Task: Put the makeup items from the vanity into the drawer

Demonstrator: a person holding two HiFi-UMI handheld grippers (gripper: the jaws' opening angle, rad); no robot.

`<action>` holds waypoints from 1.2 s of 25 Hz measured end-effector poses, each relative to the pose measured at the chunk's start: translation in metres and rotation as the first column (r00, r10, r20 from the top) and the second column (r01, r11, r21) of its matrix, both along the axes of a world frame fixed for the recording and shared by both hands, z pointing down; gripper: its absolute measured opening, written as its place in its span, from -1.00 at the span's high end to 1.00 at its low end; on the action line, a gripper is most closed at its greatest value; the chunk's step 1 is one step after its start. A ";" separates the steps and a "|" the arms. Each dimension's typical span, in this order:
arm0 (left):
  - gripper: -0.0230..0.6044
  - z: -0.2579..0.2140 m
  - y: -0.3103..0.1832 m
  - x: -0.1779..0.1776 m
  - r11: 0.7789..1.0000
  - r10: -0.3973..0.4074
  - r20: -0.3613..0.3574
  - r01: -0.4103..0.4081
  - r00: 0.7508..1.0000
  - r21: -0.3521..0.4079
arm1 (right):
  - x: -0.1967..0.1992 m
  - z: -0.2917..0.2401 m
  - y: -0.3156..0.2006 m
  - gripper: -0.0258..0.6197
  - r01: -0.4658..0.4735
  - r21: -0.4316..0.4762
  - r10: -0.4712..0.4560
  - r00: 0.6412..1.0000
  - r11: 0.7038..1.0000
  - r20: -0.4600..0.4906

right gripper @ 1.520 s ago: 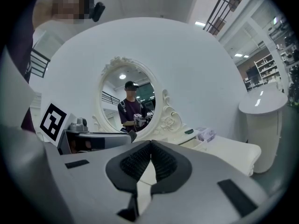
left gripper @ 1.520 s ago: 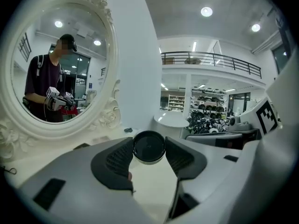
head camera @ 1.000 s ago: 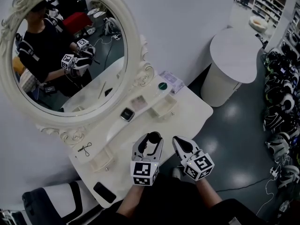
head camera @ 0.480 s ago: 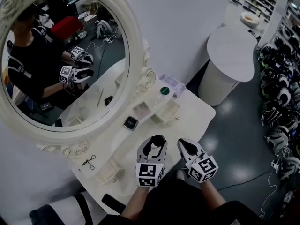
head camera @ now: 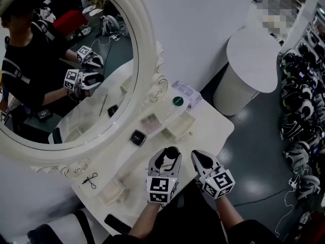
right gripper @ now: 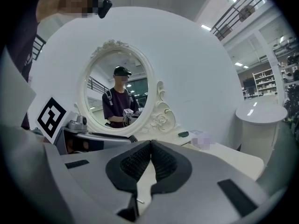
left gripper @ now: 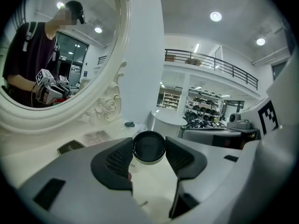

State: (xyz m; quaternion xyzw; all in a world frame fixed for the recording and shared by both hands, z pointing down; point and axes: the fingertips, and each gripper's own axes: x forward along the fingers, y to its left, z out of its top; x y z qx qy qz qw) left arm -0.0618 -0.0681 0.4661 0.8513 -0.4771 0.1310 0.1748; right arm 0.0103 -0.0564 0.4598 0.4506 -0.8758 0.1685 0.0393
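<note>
Cut off, covered, or too small to tell

The mirror [head camera: 76,75] runs off the head view's top and left edges. The jaws of the left gripper [head camera: 166,156] cover the sides of the round black-topped jar [left gripper: 149,147], so only its lid shows. A dark flat thing [head camera: 116,223] at the near edge of the surface [head camera: 213,126] and a small black wiry item [head camera: 91,179] are too small to identify.

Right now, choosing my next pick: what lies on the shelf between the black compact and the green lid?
A flat pale palette lies there, between the black compact and the green lid; the head view shows it best.
</note>
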 end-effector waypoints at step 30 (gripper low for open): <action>0.20 0.076 -0.107 0.046 0.973 -0.181 -0.035 0.174 0.983 -0.152 | 0.030 0.047 -0.103 0.85 0.162 -0.048 -0.161 0.987 0.986 0.018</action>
